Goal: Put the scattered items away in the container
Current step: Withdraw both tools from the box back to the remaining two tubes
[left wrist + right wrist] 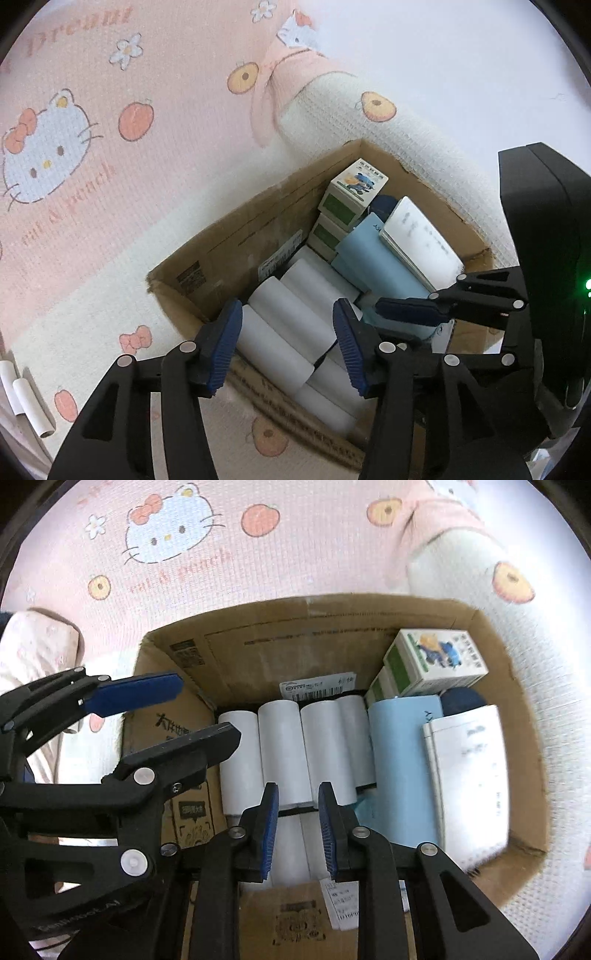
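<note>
An open cardboard box [236, 251] [295, 653] sits on a pink and white cartoon-print bed sheet. Inside lie several white paper rolls [291, 325] [284, 749], a light blue pack [376, 266] [402, 760], a white booklet [421, 236] [472, 775] and green-and-white cartons [351, 195] [432, 661]. My left gripper [288, 347] [208, 710] hangs open over the rolls at the box's near left side, holding nothing. My right gripper [299, 827] [421, 291] hovers above the rolls, jaws close together and empty.
Two more white rolls [29, 406] lie outside the box on the sheet, at the lower left of the left wrist view. A folded pale cloth [37, 650] lies left of the box. A rolled-up sheet edge [332, 96] rises behind the box.
</note>
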